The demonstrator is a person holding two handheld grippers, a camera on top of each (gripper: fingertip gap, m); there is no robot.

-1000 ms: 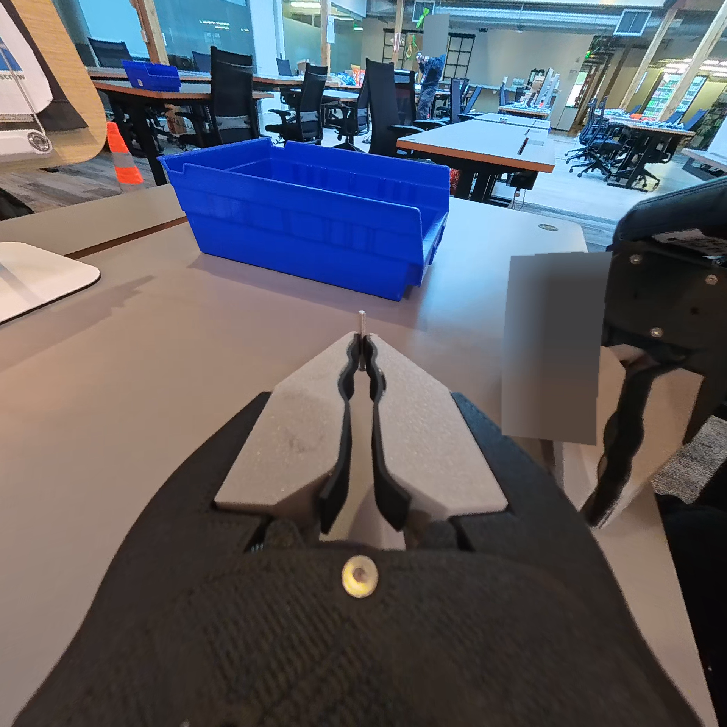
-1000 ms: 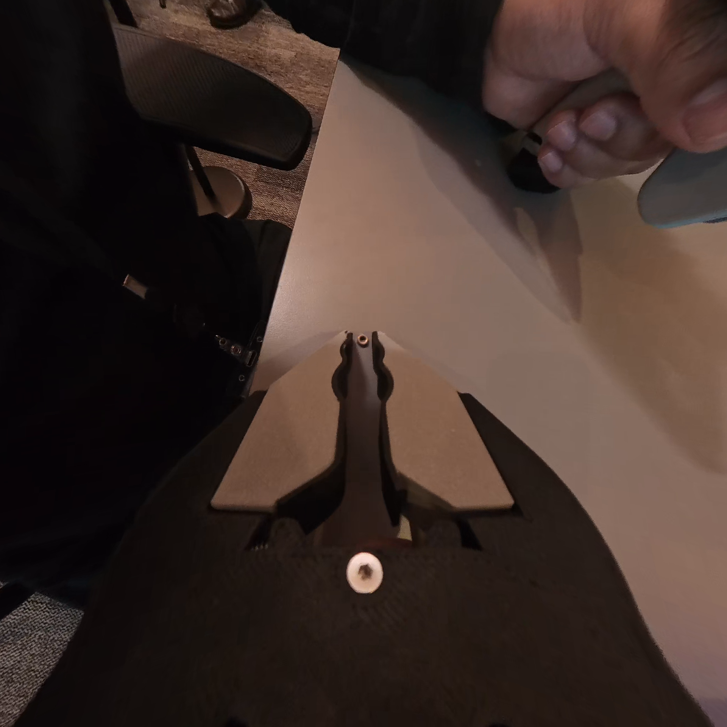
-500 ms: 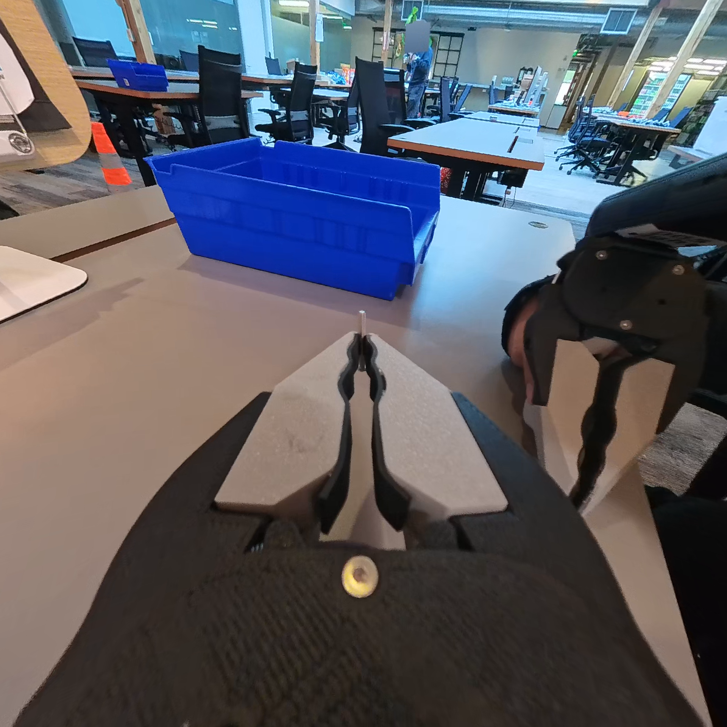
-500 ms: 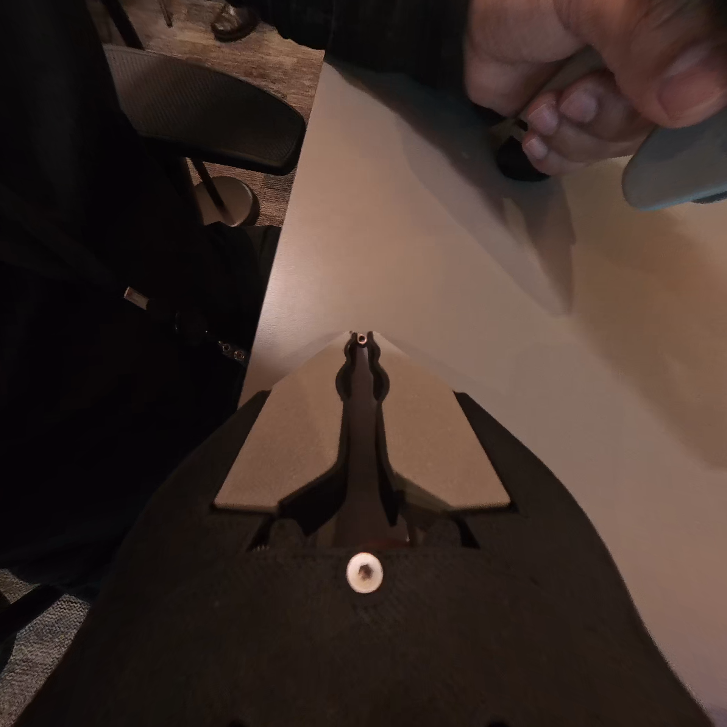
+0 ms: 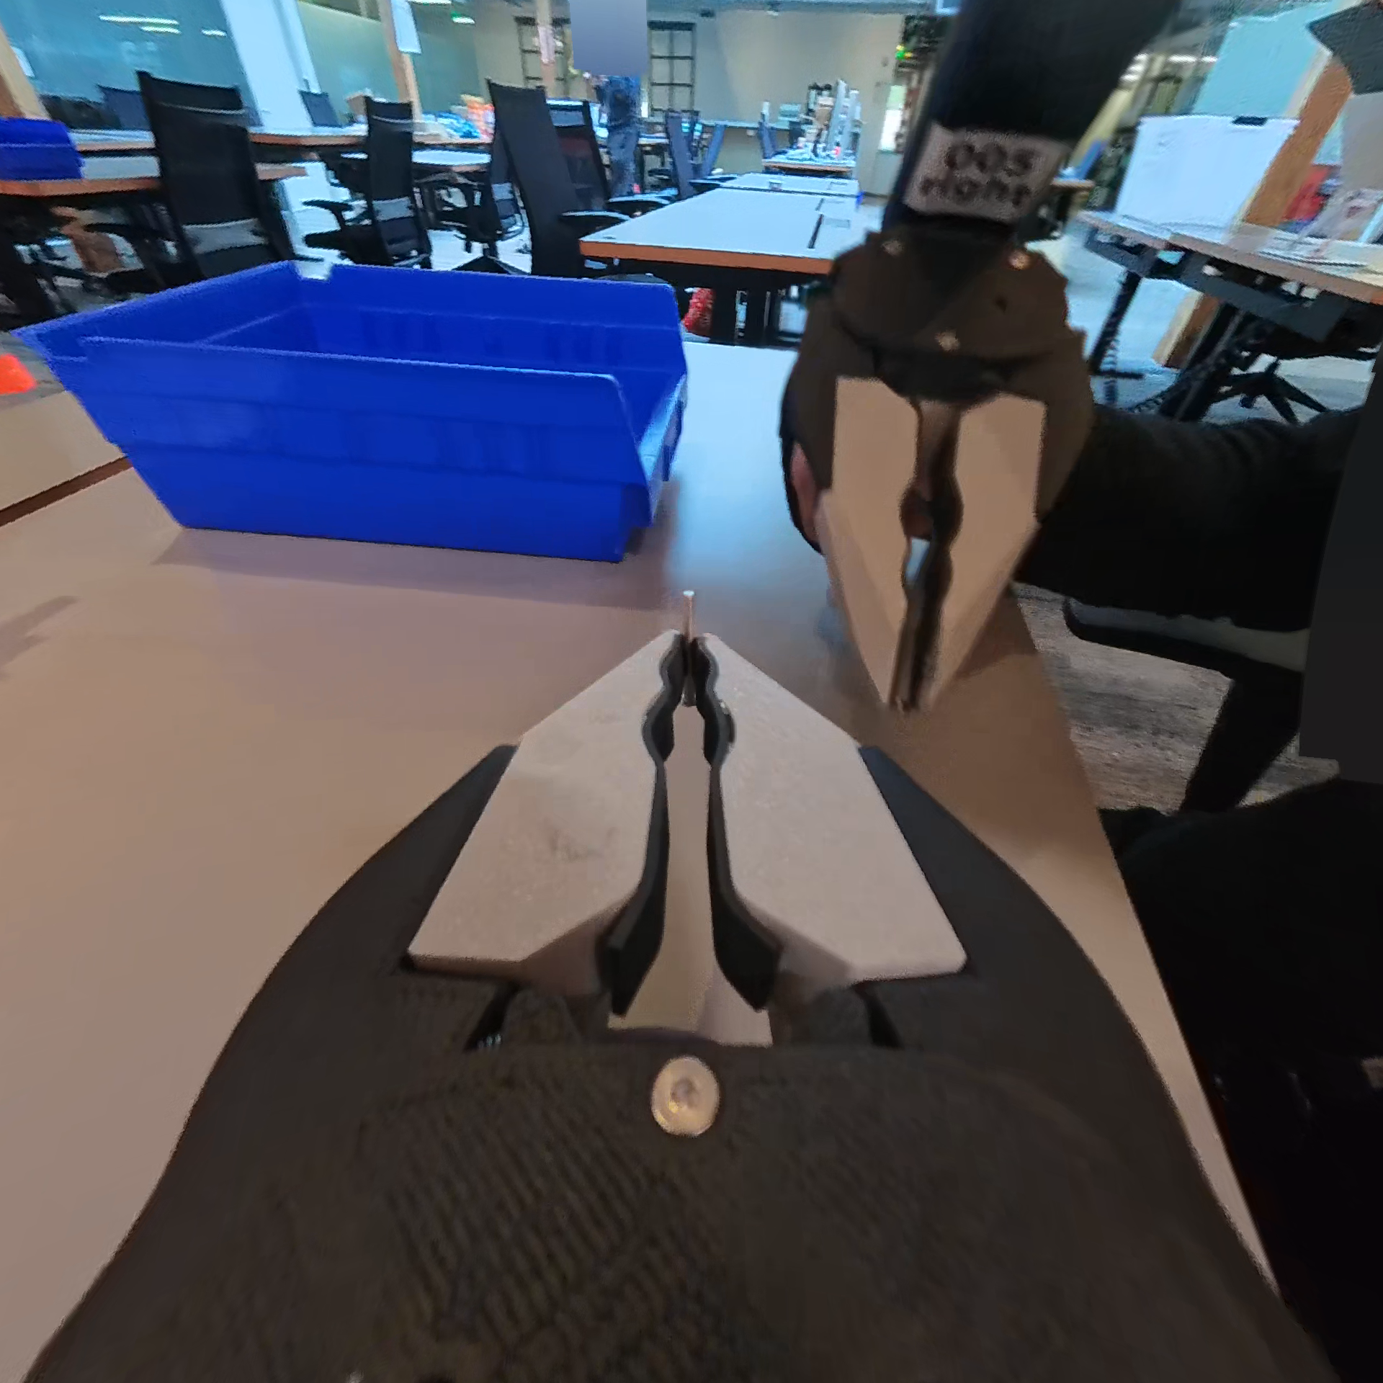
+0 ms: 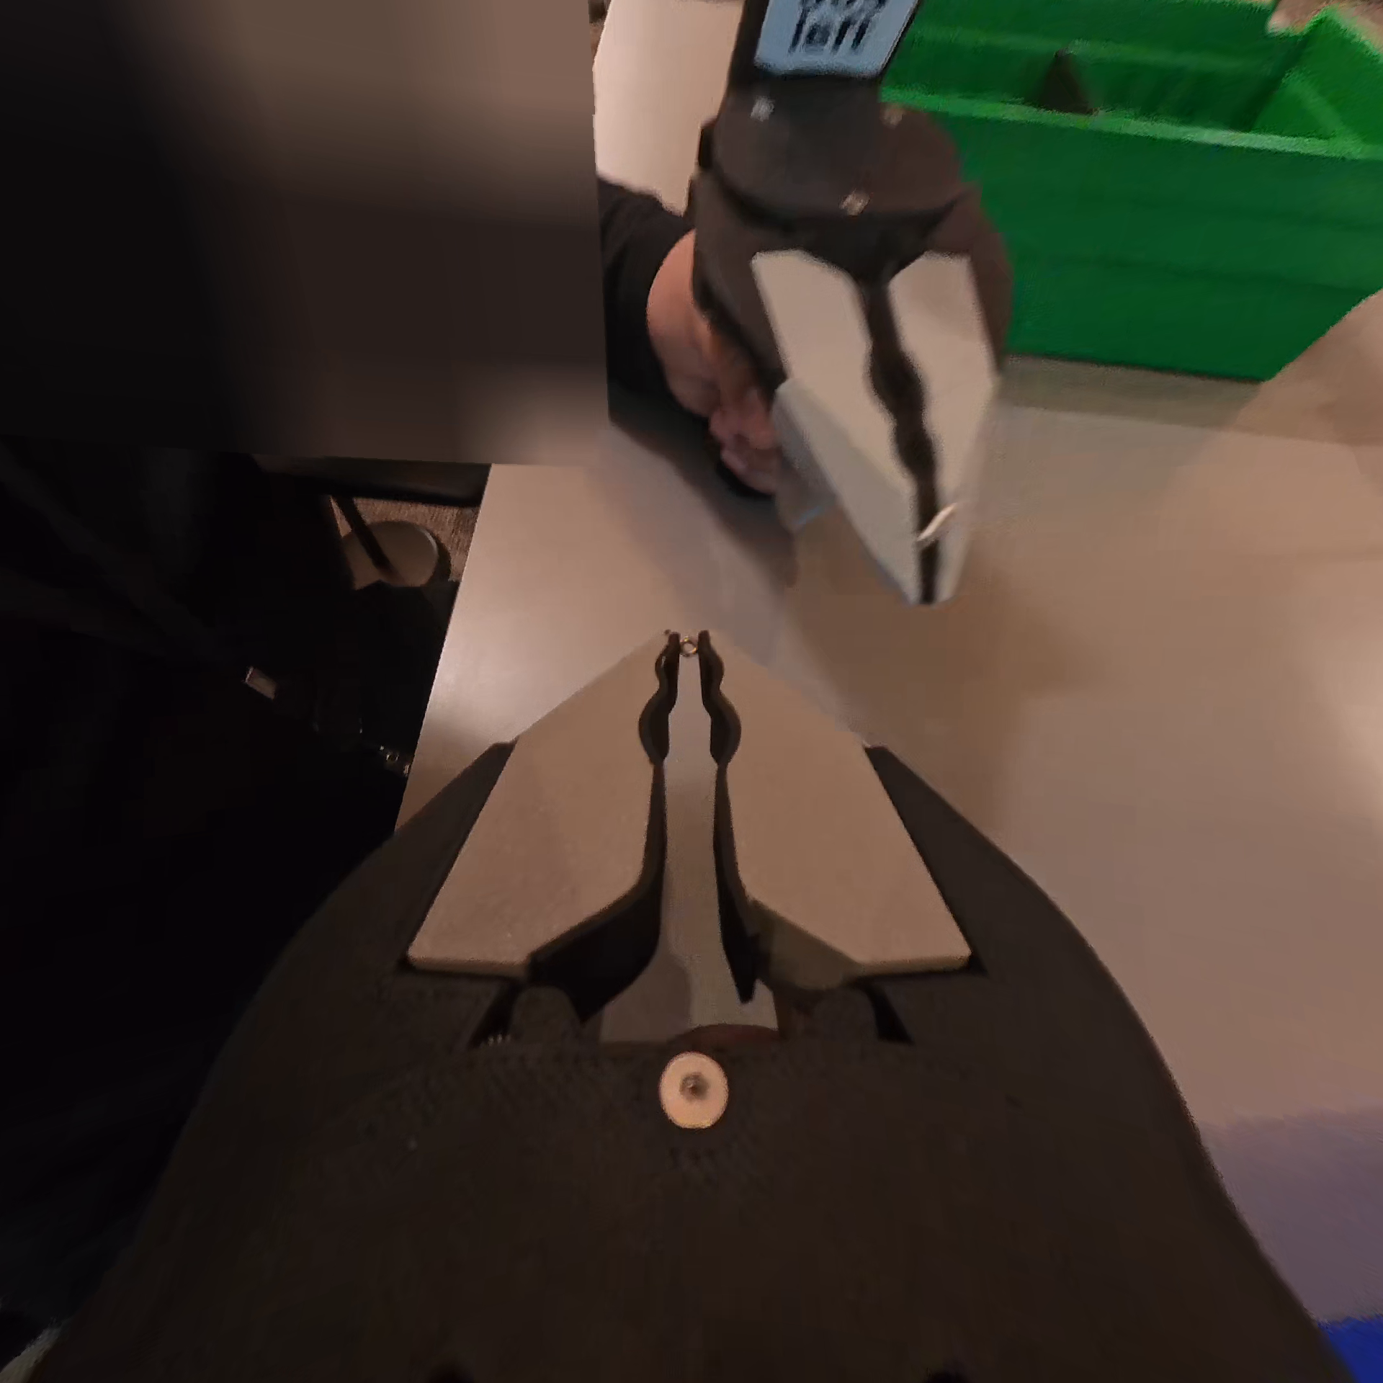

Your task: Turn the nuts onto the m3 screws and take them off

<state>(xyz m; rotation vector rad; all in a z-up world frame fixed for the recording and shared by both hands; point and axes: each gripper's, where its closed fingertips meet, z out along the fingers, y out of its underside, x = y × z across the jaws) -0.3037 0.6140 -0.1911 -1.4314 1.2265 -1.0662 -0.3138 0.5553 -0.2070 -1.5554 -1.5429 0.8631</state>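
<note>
While left tool (image 5: pixel 687 645) pinches screw (image 5: pixel 687 605), right tool (image 6: pixel 687 645) pinches nut (image 6: pixel 685 648) near table edge (image 6: pixel 441 673).

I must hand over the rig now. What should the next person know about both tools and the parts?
Left tool: shut on the screw, whose shaft sticks out past the tips.
Right tool: shut on the nut, held at the very tips.
Both are above the table; the blue bin stands behind, a green bin to the side.
Done: both parts picked up.
Left: bring nut to screw, turn it on, then take it off.
</note>
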